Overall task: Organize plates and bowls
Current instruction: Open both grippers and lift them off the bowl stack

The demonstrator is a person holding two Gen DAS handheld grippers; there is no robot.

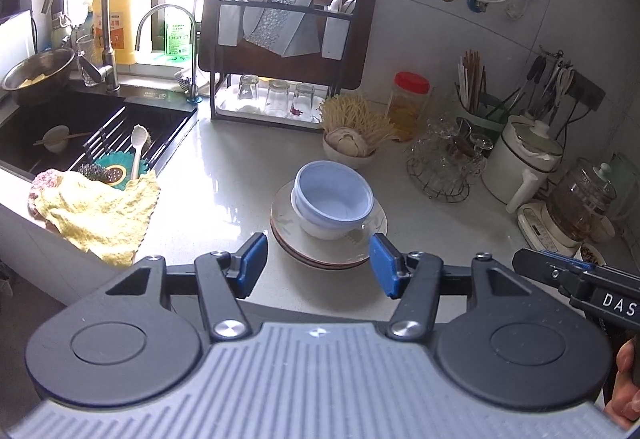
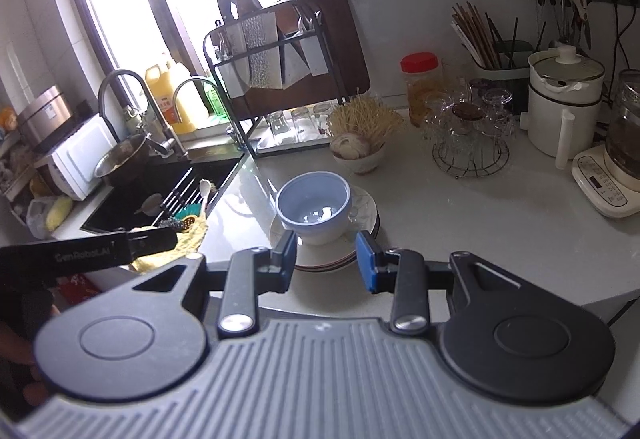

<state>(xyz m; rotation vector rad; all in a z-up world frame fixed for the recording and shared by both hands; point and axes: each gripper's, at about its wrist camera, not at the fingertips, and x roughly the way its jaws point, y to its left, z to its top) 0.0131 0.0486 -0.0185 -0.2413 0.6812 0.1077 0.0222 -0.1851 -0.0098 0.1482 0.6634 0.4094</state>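
Left wrist view, left hand-held gripper (image 1: 318, 265) open and empty, right hand-held gripper (image 2: 326, 259) likewise open, blue bowl (image 1: 332, 195) nested atop stacked plates (image 1: 320, 251) mid-desk (image 1: 240, 159), right of sink (image 1: 80, 127).

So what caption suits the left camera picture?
Open left gripper faces blue bowls stacked on plates.

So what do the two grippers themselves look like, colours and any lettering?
Both the left gripper and right gripper are black with blue fingertip pads, silver pivot bolts and a ribbed grey base. White lettering shows on each gripper's side, seen from the other camera.
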